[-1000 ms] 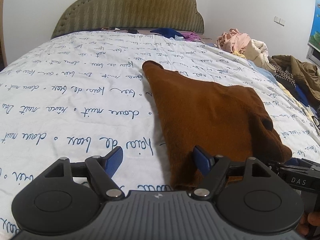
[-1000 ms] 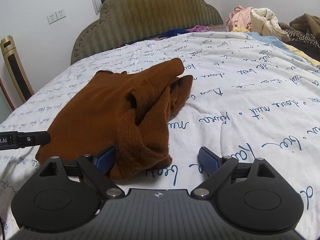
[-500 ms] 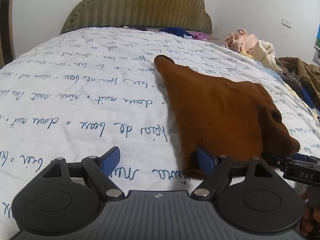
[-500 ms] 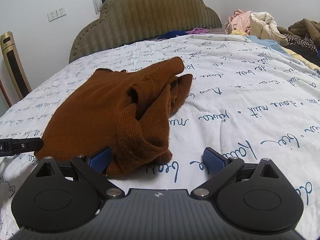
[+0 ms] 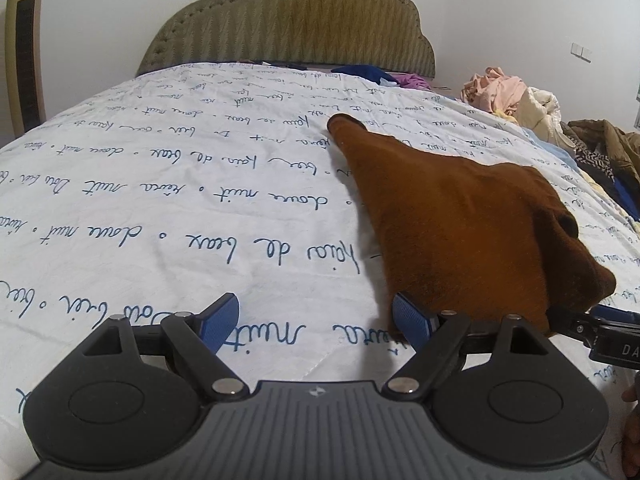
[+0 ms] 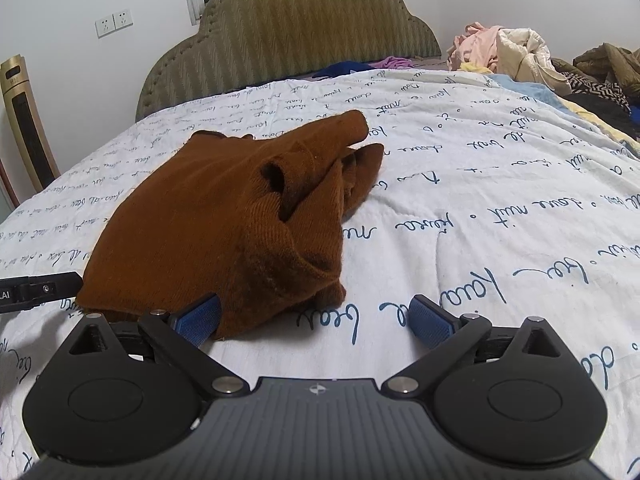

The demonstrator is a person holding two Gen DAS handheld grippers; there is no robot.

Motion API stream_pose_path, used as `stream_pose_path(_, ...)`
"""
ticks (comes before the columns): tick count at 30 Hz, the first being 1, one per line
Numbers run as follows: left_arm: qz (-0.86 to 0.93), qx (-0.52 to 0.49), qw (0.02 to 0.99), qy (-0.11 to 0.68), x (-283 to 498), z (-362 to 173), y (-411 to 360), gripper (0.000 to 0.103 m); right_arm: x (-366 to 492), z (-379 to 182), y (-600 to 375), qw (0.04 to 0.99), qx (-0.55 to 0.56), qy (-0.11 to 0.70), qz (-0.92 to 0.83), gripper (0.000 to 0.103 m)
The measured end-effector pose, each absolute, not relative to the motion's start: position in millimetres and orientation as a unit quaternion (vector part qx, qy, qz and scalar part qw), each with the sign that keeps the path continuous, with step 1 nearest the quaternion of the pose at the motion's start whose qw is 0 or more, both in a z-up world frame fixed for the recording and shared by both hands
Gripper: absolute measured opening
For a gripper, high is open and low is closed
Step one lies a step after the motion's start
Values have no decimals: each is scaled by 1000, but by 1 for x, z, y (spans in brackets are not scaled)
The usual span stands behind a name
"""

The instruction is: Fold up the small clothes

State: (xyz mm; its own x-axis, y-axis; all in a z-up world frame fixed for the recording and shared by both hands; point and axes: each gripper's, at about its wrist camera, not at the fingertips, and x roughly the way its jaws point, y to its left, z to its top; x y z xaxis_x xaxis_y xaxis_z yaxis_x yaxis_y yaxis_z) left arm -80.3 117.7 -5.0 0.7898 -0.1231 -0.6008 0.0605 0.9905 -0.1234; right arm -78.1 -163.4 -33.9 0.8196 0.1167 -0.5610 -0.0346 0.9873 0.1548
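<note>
both tools released: left gripper (image 5: 316, 320) and right gripper (image 6: 316, 318) flank the brown sweater (image 6: 224, 220), seemingly touching; closing now risks pinching the bedsheet (image 5: 160, 220).

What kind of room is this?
Most likely a bedroom: a padded headboard stands behind a white quilt with blue handwriting, and a clothes pile waits beside the brown garment.
</note>
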Motion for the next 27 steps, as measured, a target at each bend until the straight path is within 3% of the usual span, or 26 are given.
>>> stream_pose_path(13,-31,-28,947,318,-87,-11,117,85,-87,-36,-148,950,25,308,35,102)
stream_pose_path(16,-25,-21,946,321,-86,-12,115,92,-88,-36,-142,951,4,309,28,103)
stream_pose_path(27,-12,-15,945,325,-85,-14,114,98,-88,-38,-137,950,-7,313,17,103)
